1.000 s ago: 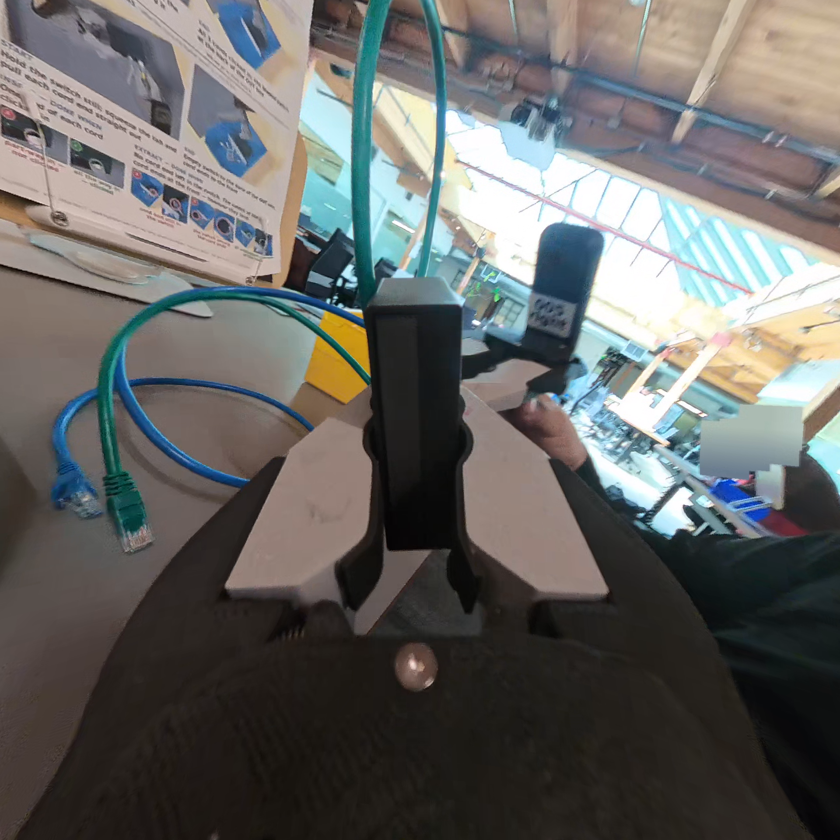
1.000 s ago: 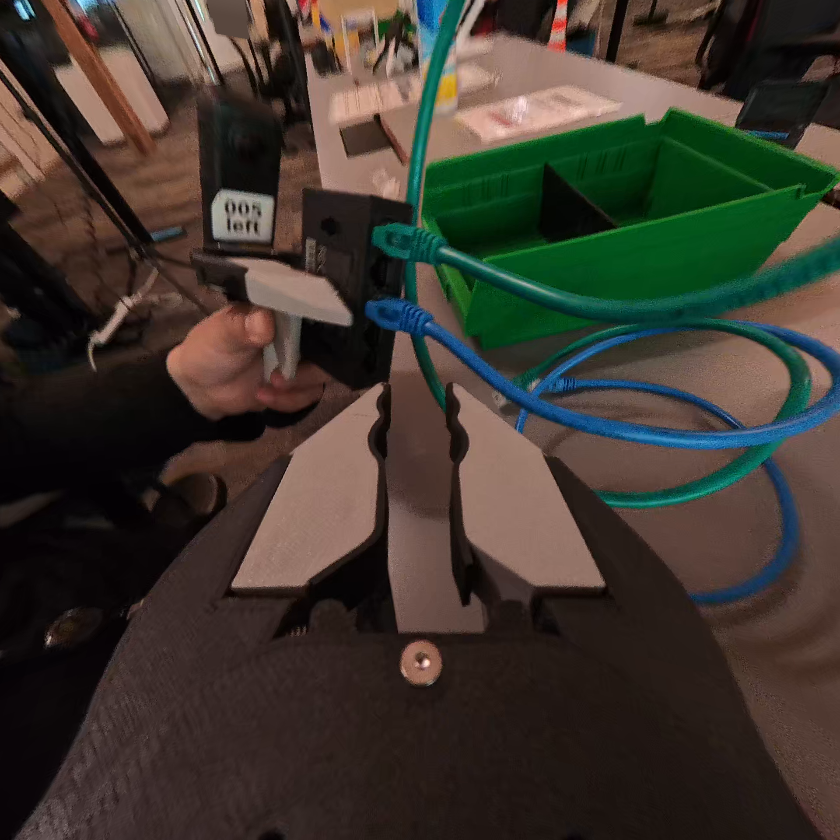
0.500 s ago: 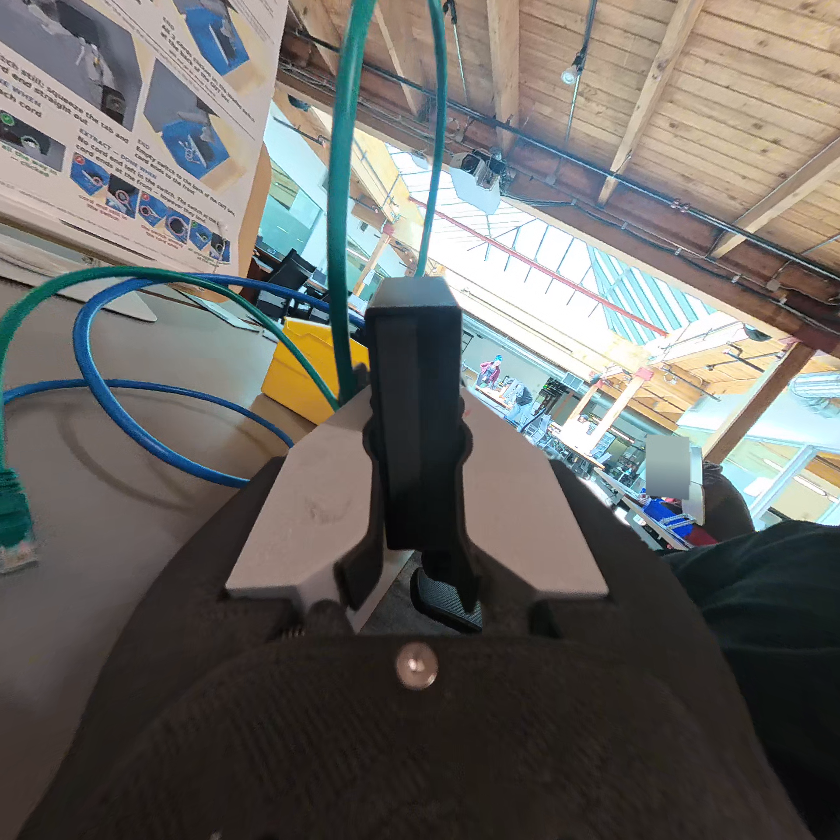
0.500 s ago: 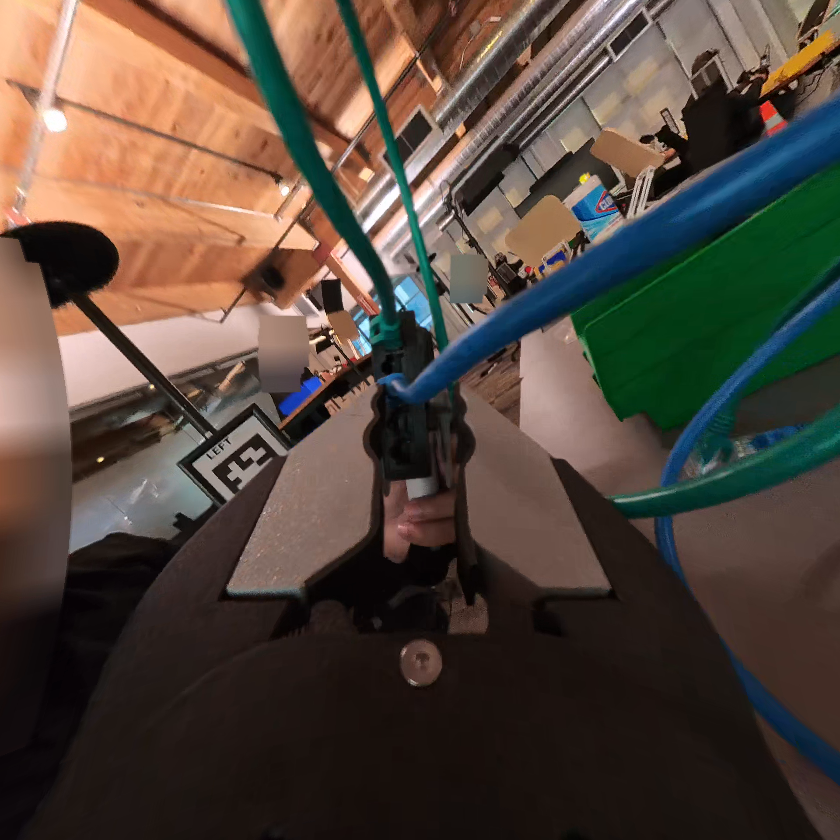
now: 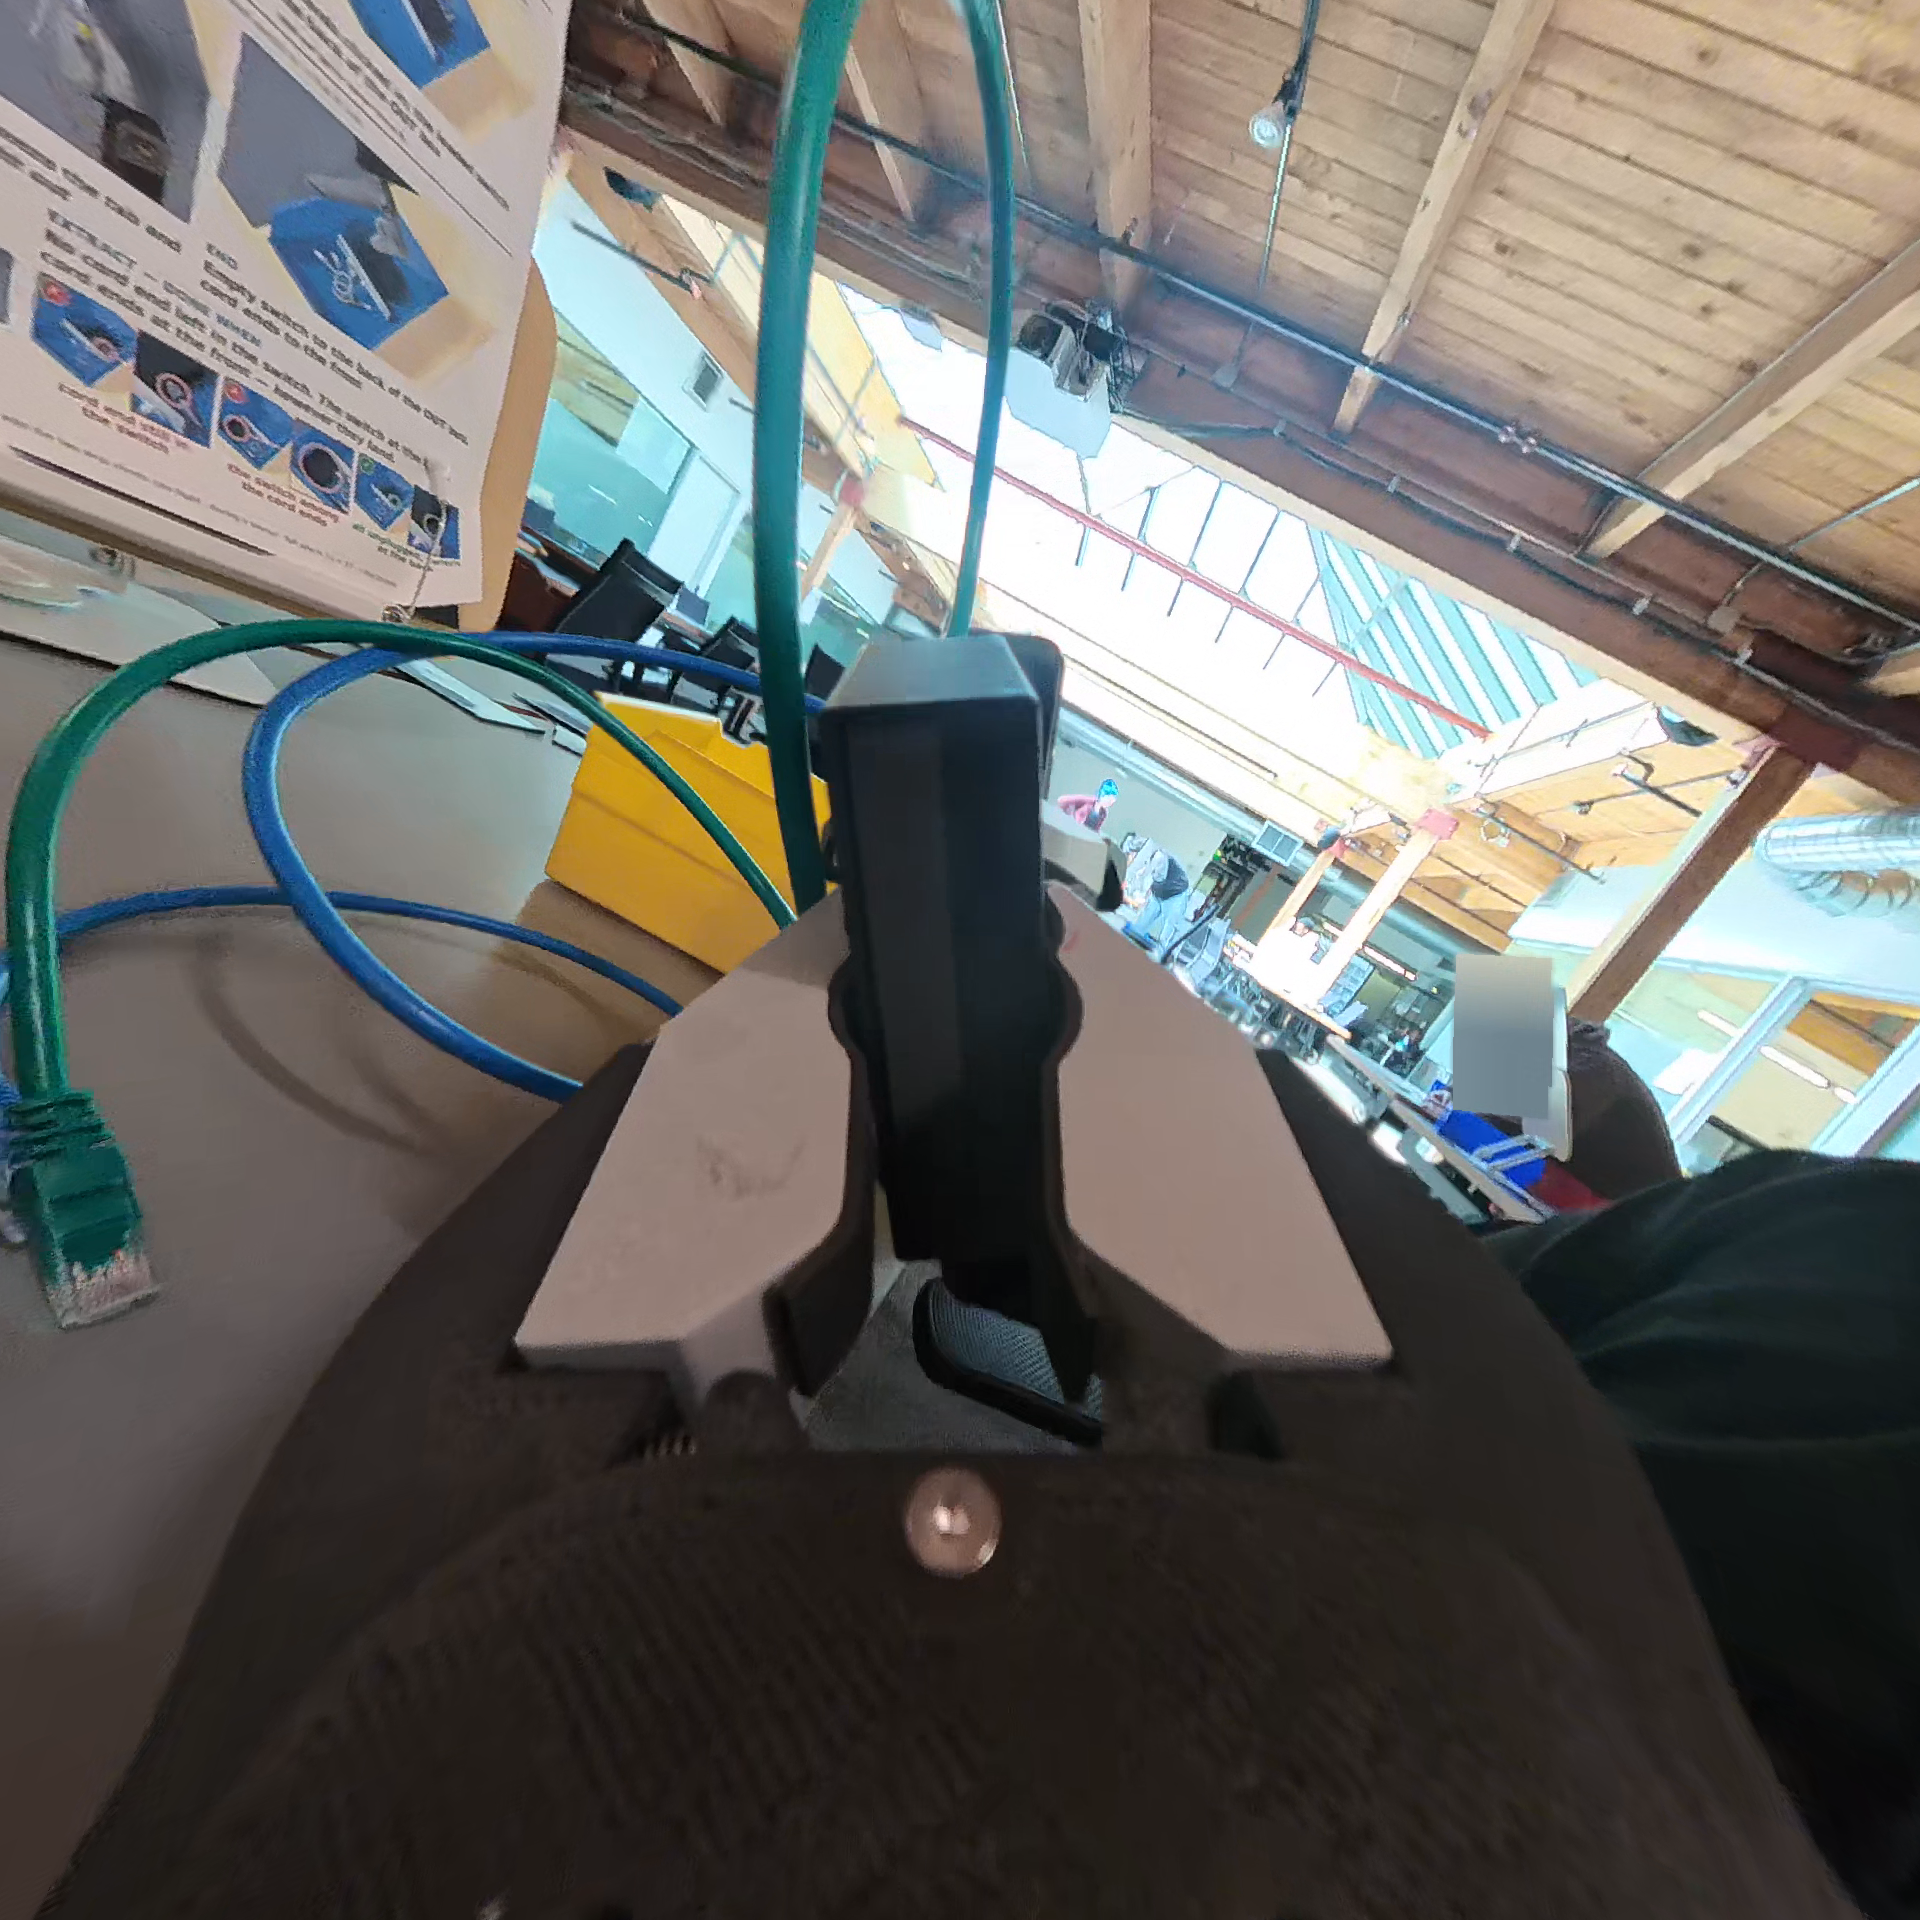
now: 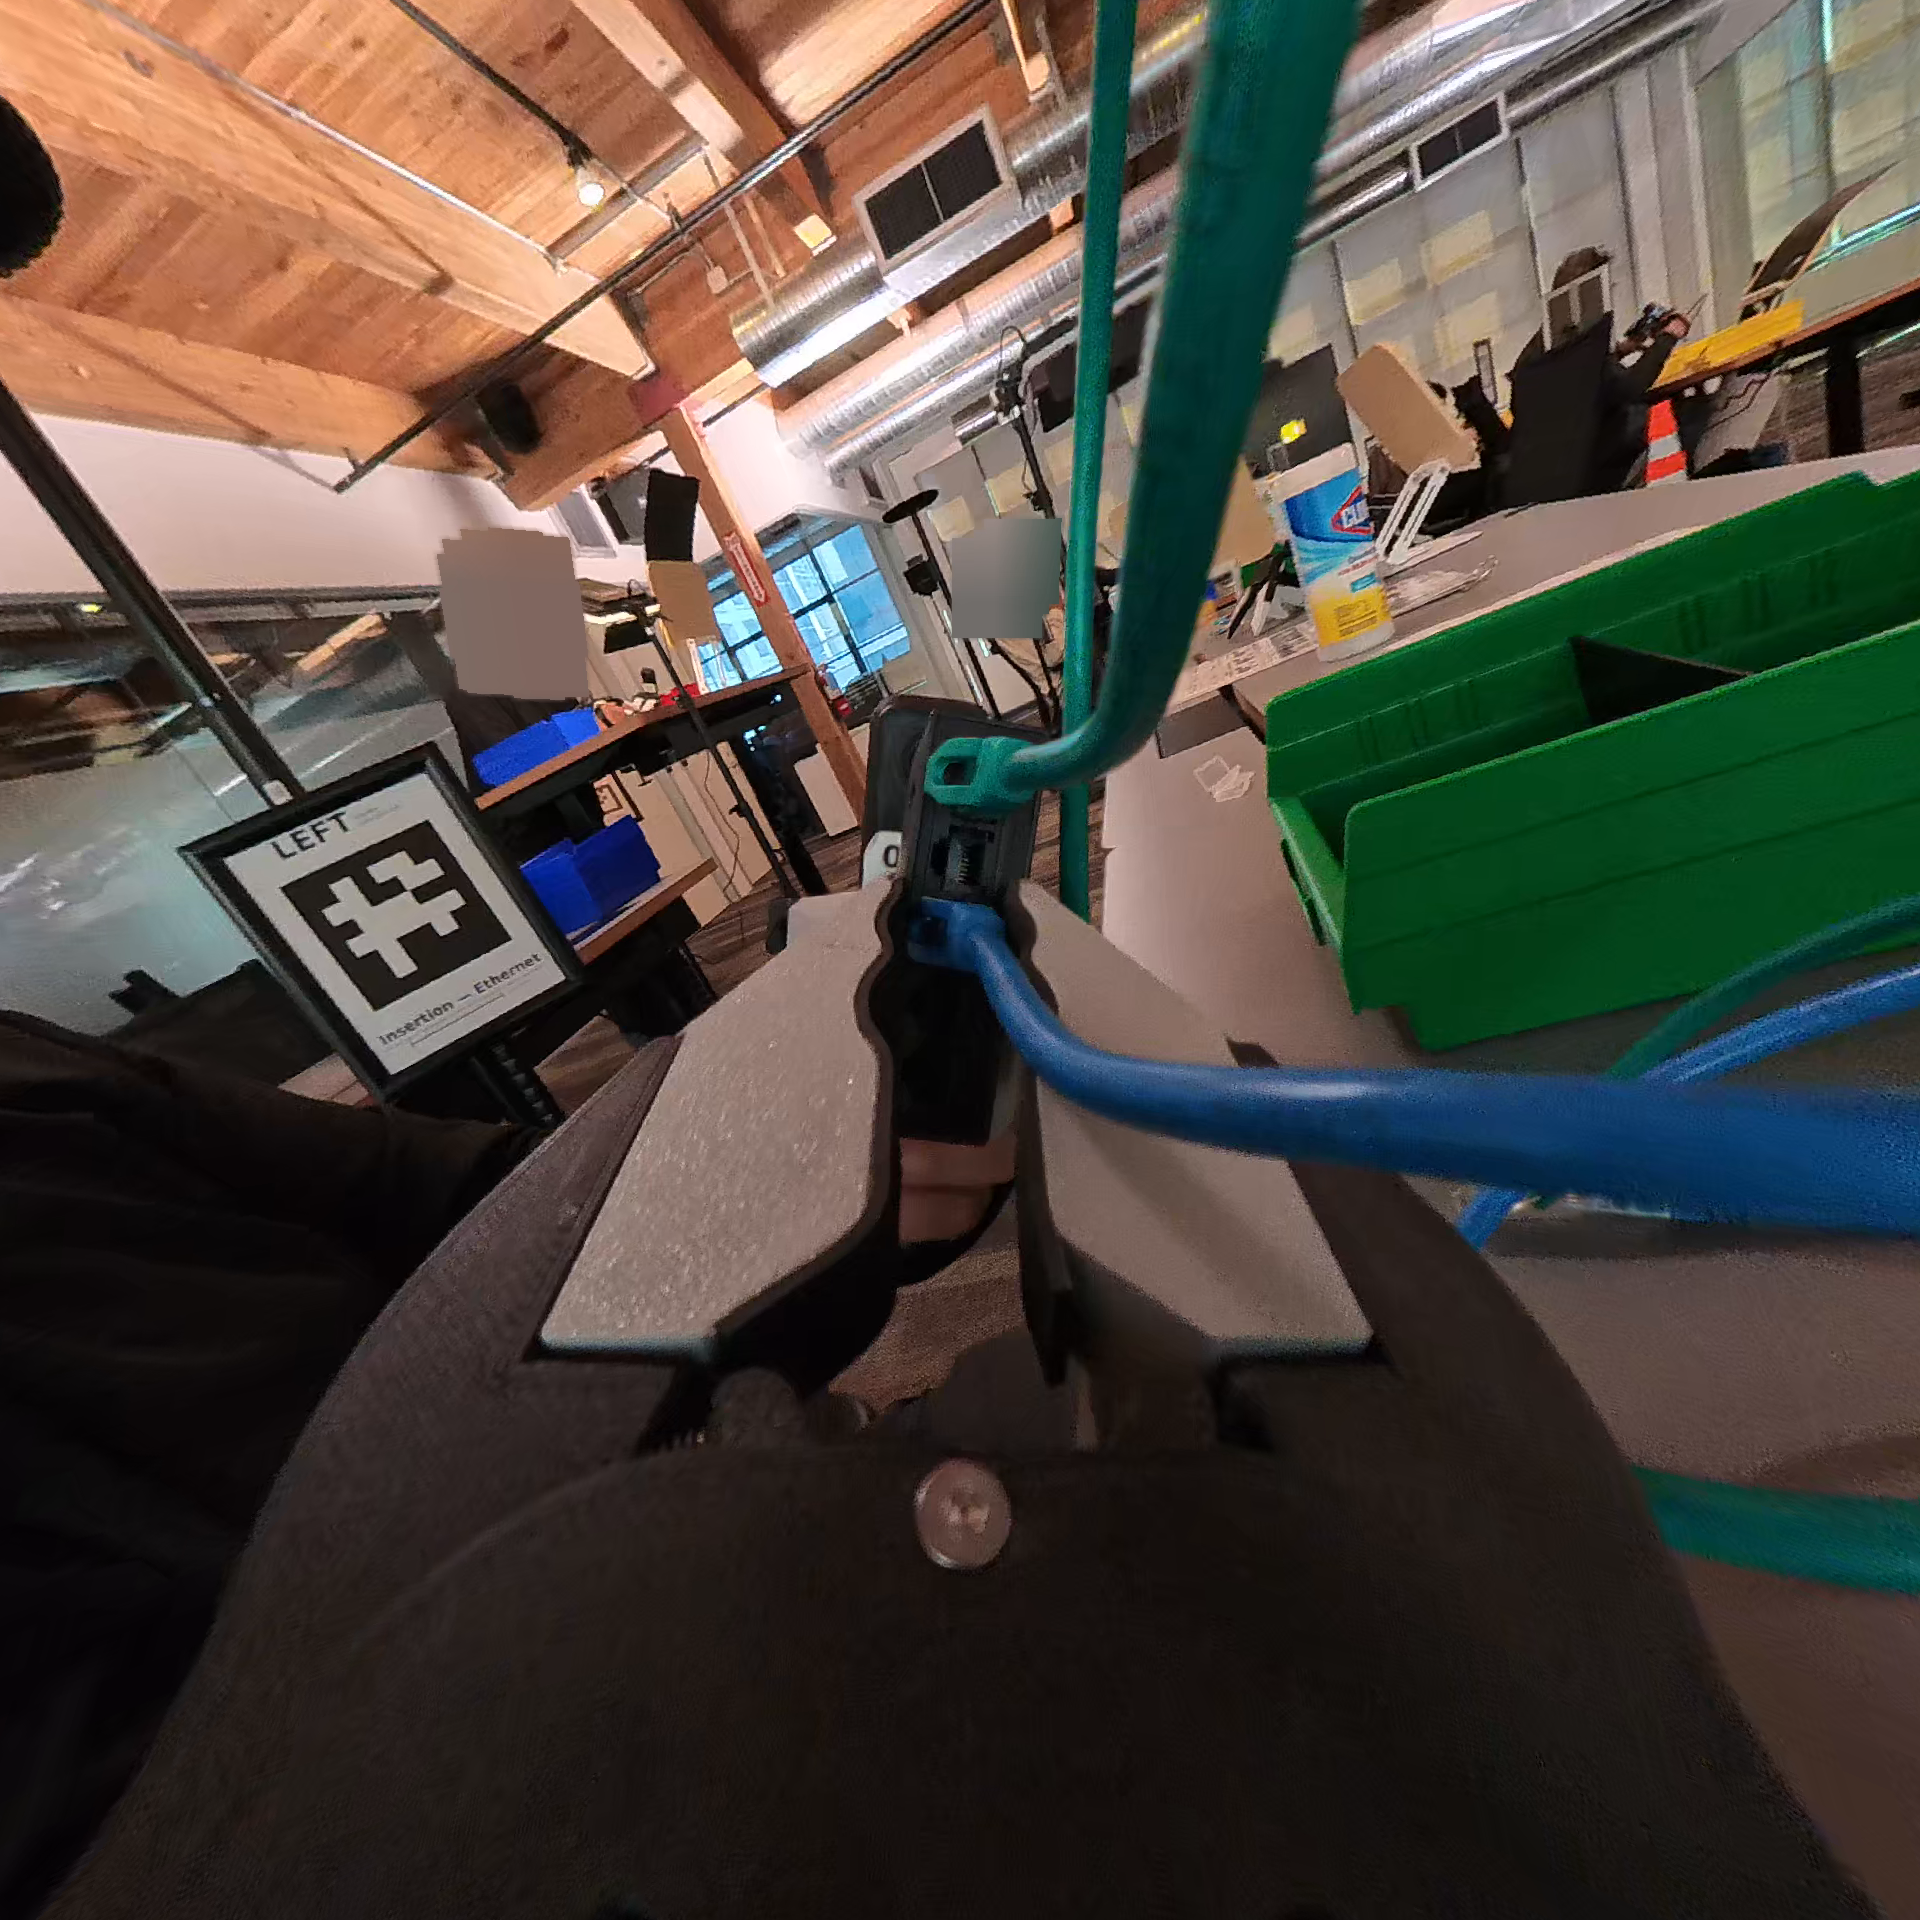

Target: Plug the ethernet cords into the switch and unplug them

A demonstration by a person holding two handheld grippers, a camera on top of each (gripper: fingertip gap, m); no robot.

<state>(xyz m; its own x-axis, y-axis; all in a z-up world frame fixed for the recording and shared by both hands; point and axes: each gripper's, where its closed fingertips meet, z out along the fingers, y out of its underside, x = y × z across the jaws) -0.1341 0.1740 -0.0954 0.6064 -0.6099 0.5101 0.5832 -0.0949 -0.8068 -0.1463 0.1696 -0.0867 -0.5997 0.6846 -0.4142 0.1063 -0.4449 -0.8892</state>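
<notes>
My left gripper (image 5: 940, 935) is shut on the black switch (image 5: 935, 831) and holds it upright above the table. In the right wrist view the switch's port face (image 6: 961, 862) faces me. The green cord's plug (image 6: 966, 774) sits in the top port and the blue cord's plug (image 6: 940, 925) in a lower port. My right gripper (image 6: 951, 925) is open, its fingertips on either side of the blue plug. The cords' other ends, a green plug (image 5: 83, 1216) and a blue plug (image 5: 8, 1101), lie loose on the table at the left.
A green bin (image 6: 1558, 852) with a black divider stands on the table to the right. A yellow bin (image 5: 665, 831) and an instruction poster (image 5: 260, 260) stand behind the cord loops. A framed marker sign (image 6: 384, 925) stands off the table's left. Only a small space, under 4 cm, lies between the two pairs of fingers.
My right gripper has swung up and closed in on the switch, so its fingertips now flank the blue plug. The left gripper has tilted slightly, still holding the switch.
</notes>
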